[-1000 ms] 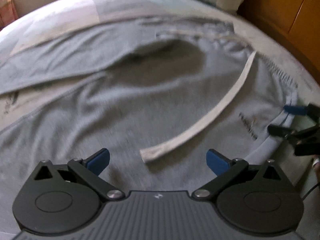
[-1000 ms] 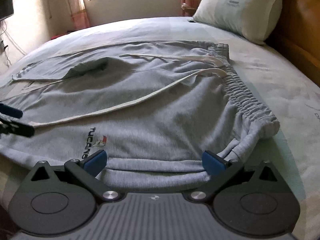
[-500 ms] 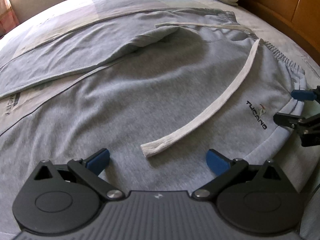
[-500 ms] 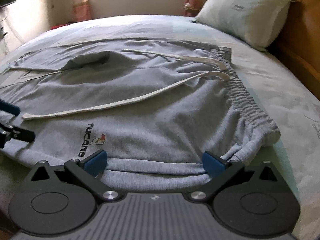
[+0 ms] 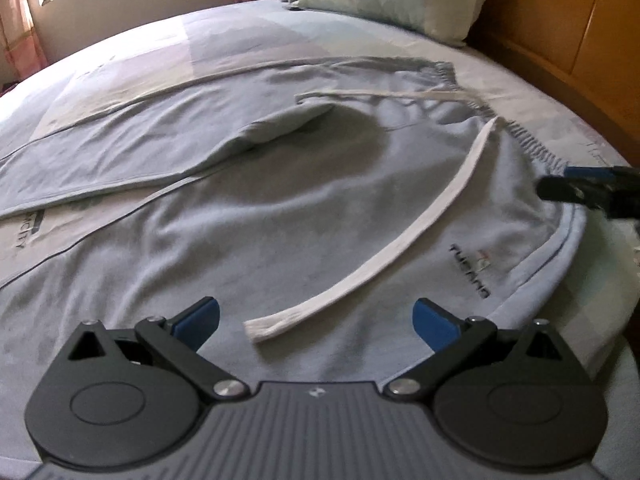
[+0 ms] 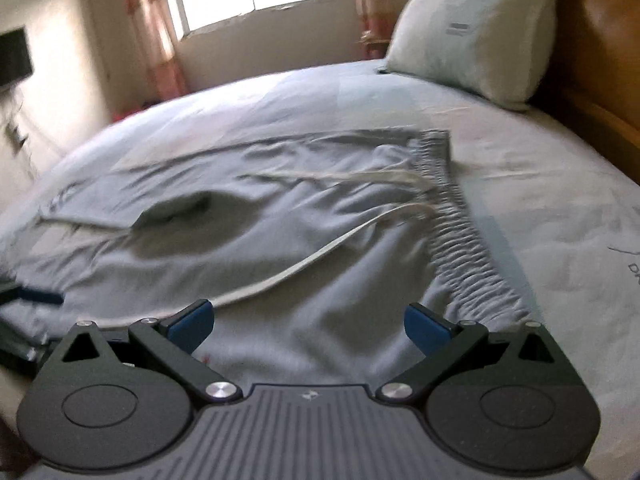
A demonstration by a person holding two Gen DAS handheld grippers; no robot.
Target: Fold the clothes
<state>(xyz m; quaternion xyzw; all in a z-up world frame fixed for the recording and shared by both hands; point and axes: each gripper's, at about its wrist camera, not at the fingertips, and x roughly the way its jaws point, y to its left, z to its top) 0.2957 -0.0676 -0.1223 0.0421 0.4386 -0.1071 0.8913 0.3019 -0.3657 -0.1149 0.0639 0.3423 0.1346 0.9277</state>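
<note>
1. The bed [image 5: 360, 44] fills both frames, a pillow [image 6: 472, 36] at upper right.
2. Grey sweatpants [image 5: 280, 208] lie spread across its centre, white drawstring [image 5: 400, 248] on top.
3. Left hand-held gripper [image 5: 316, 316] and right hand-held gripper [image 6: 306, 320], at bottom centre, have fingers spread, holding nothing.

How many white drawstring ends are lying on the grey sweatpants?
2. One drawstring end lies near the left gripper; the other drawstring end lies farther up, near the waistband.
</note>
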